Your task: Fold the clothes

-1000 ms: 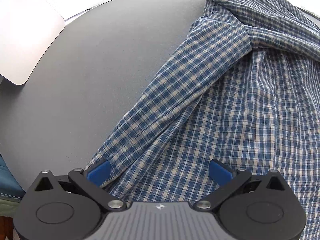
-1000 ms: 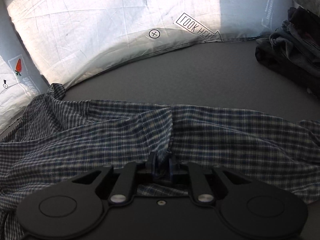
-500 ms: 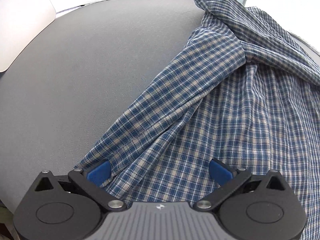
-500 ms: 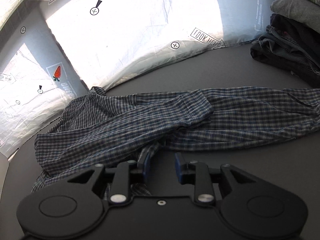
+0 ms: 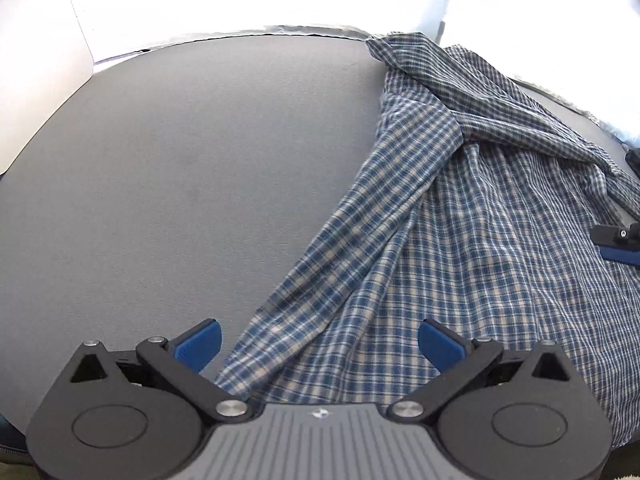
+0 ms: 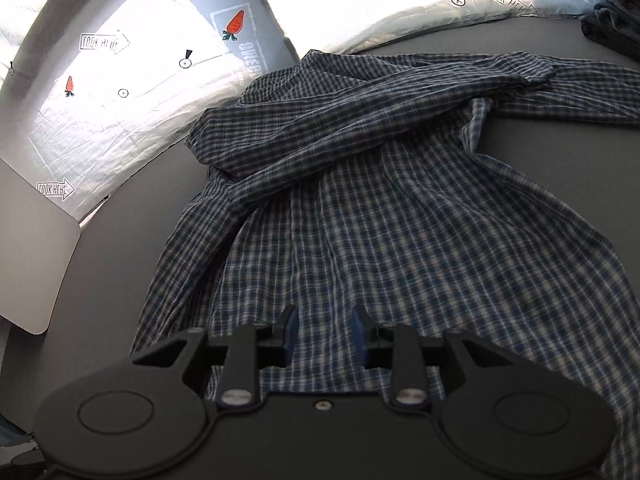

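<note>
Grey tabletop [image 5: 168, 184] under the plaid shirt [image 6: 384, 216], white printed sheets [image 6: 132, 80] behind; both grippers' fingers spread, empty.

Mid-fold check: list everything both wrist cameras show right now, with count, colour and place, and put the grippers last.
plaid shirt: one, blue and white check, spread rumpled on the table, one sleeve lying across its upper part.
table: one, grey, bare to the shirt's left.
backdrop sheet: white, printed with carrots and arrows, behind the table.
white board: one, at the table's left edge.
dark clothes pile: dark garments, count unclear, far right corner.
left gripper: black with blue fingers, open, over the shirt's lower left edge.
right gripper: black with blue fingers, open, over the shirt's lower part.
</note>
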A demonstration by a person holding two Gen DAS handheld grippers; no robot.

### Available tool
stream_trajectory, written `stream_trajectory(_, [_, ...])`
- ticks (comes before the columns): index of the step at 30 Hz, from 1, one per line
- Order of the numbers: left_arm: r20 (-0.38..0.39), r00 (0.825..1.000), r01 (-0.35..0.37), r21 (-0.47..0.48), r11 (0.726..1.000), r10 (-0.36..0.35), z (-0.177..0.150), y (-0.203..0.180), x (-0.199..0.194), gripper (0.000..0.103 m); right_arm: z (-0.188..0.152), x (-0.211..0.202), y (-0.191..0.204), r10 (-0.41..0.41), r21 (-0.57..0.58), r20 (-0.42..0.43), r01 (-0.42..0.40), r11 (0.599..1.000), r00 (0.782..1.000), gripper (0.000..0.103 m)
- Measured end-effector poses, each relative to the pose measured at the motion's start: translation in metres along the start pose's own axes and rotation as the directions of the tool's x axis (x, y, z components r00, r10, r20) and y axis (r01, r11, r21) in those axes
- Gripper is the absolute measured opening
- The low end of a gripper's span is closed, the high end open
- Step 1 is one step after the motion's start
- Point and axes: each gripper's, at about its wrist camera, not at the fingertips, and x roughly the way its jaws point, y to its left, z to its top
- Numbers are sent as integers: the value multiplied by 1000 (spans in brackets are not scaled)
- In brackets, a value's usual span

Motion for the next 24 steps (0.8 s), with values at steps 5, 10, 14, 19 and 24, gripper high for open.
stream_trajectory(5, [-11,1000,-10,-33,999,10,-5,47,-9,103,-27,6,43,114,39,-25,-113,993,993,28])
stream_trajectory(10, [-45,999,-14,-11,1000,13,-14,86,-12,103,-52,22,88,214,69,-64,-210,975,975,24])
stream_trajectory(14, [-67,998,-11,47,999,14,-20,105,-7,103,-73,39,118,281,111,-116,-269,957,953,22])
stream_trajectory(19, [-94,996,7,93,996,2,-25,126,-2,103,-102,57,146,295,131,-201,-272,953,934,22])
stream_trajectory(24, [-131,991,40,104,994,-26,-28,138,6,103,-120,62,157,243,135,-248,-214,967,938,23])
